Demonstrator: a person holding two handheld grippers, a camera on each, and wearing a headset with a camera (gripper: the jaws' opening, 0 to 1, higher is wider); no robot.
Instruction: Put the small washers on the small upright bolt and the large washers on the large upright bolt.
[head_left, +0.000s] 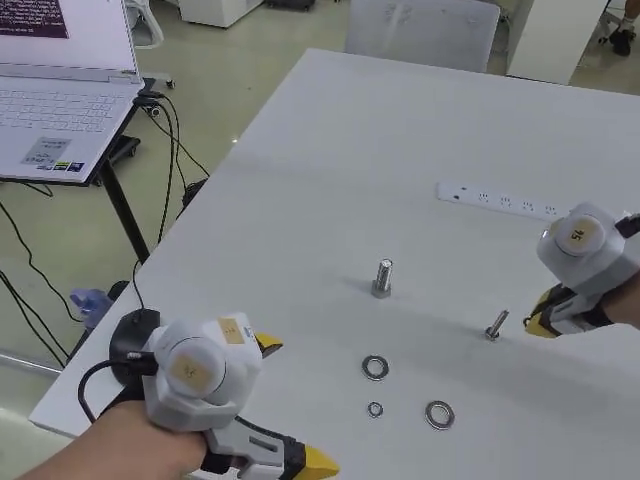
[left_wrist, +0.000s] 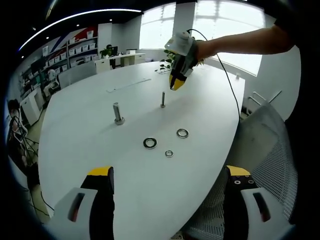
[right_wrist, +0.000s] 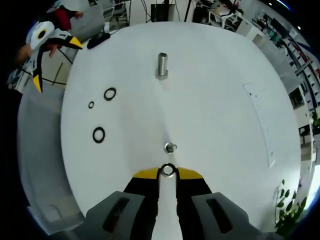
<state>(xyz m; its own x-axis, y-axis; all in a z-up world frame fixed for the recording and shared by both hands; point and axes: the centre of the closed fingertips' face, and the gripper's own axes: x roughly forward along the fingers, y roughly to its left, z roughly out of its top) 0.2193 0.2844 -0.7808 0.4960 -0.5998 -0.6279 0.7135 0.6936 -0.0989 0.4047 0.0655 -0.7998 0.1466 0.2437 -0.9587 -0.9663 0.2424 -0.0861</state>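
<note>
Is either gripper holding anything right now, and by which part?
The right gripper pinches a washer by its outer edge, between its jaw tips. The left gripper is open and holds nothing.

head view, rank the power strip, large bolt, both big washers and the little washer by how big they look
1. power strip
2. large bolt
3. upper big washer and lower big washer: they look alike, so not ranked
4. little washer
</note>
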